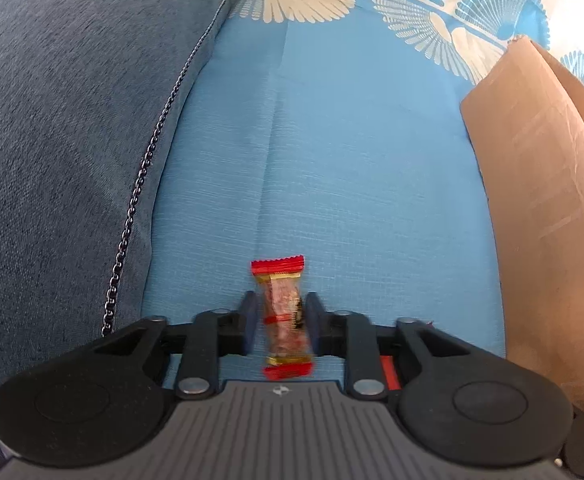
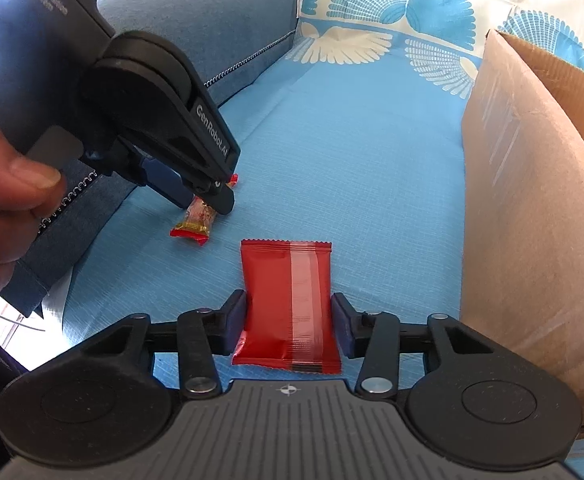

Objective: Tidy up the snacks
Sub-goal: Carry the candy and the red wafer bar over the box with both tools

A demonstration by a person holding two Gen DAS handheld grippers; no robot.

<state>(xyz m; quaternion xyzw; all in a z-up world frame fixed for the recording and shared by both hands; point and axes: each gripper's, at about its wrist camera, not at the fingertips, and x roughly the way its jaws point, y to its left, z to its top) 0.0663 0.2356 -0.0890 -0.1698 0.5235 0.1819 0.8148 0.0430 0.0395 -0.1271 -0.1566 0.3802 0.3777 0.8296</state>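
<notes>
Pinching one snack each, left tongs (image 1: 280, 322) a small bar (image 1: 285, 318), right tongs (image 2: 290, 326) a red packet (image 2: 288, 308) (one box (image 2: 532, 200) beside).

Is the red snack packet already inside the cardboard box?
No, the red snack packet lies on the blue cloth, beside the cardboard box.

In the right wrist view, the left gripper (image 2: 206, 196) carries white lettering: "GenRobot.AI" along its black side arm and "DAS" on the grey body above it. Smaller print under "DAS" is too blurred to read.
</notes>
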